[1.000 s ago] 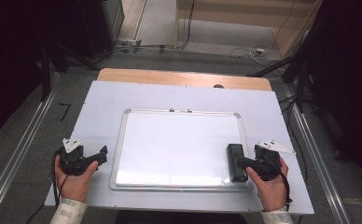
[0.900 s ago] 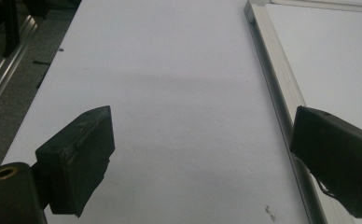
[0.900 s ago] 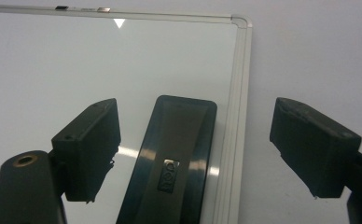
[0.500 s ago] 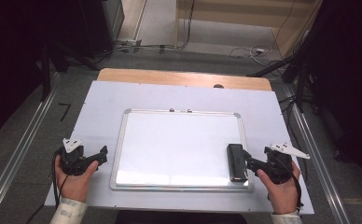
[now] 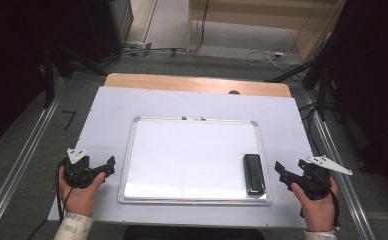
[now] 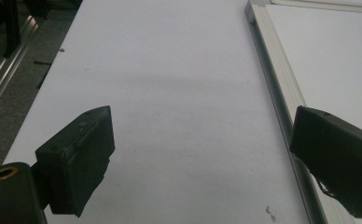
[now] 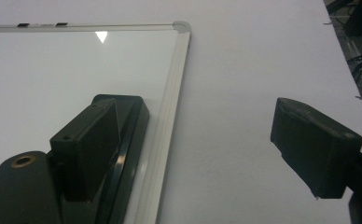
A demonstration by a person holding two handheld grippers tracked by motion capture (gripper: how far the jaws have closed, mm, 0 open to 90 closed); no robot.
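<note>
Both tongs stand wide and hold nothing: the left tongs (image 5: 109, 165) hover over the tabletop (image 5: 192, 102) just left of the whiteboard (image 5: 192, 155), and the right tongs (image 5: 280, 170) sit just off the board's right edge. The eraser (image 5: 253, 173) lies flat on the board's near right corner, beside the frame, apart from both. The step in hand looks like the right hand drawing clear of the eraser. To do it well, pull level and straight out, jaws kept wide, so no pad nudges the eraser. Whether the board bears faint marks I cannot tell under the glare.
</note>
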